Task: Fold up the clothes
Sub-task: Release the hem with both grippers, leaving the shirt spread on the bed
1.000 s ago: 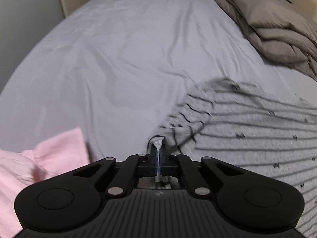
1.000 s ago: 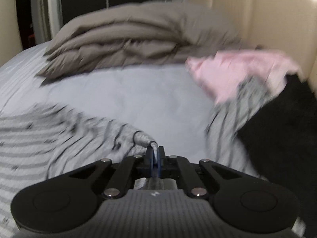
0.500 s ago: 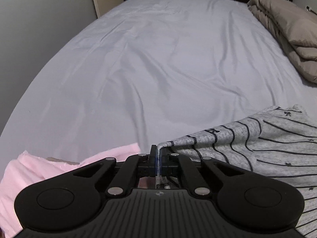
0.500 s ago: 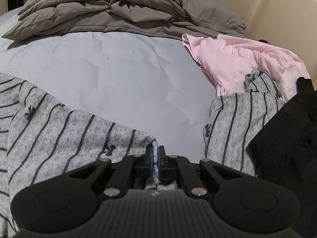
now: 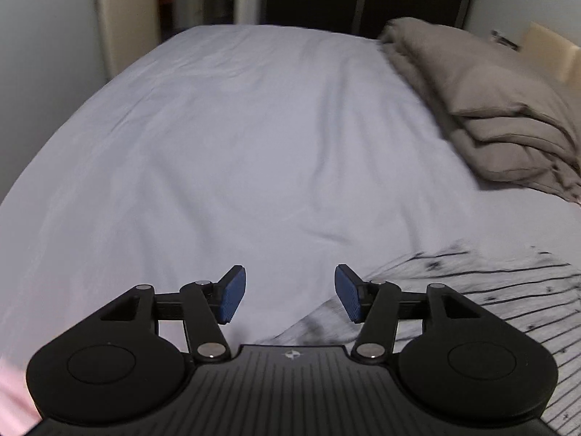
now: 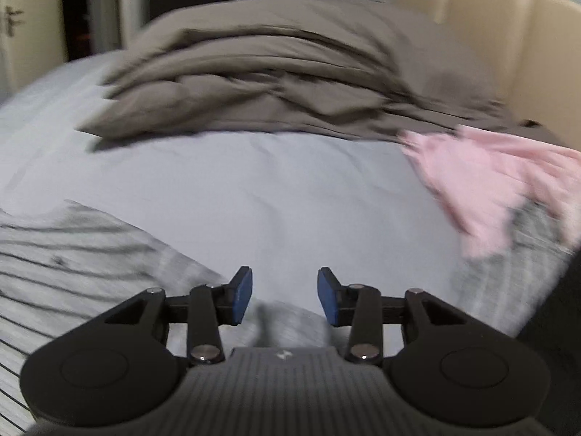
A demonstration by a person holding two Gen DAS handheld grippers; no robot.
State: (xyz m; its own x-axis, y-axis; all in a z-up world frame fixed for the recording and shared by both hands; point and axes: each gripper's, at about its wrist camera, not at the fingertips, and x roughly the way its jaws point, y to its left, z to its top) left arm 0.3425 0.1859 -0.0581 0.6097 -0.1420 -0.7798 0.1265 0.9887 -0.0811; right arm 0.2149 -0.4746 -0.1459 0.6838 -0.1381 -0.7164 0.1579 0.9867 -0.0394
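Note:
A grey garment with thin black stripes (image 5: 483, 290) lies flat on the pale bed sheet (image 5: 236, 152). My left gripper (image 5: 290, 292) hovers just off its left edge, jaws opening, with only sheet between the blue pads (image 5: 232, 294). In the right wrist view the same striped garment (image 6: 72, 254) spreads at the lower left. A corner of it lies under my right gripper (image 6: 285, 296), whose jaws are opening with no cloth pressed between them.
A folded taupe duvet (image 5: 490, 109) (image 6: 272, 80) lies across the far part of the bed, by the beige headboard (image 6: 508, 36). A pink garment (image 6: 490, 189), another striped grey piece (image 6: 515, 254) and black fabric (image 6: 559, 309) are heaped at the right. Pink cloth (image 5: 14, 396) shows at lower left.
Both grippers were shut on corners of the striped garment; both have let go and their jaws now stand apart. Both have lifted back, and the garment lies on the sheet.

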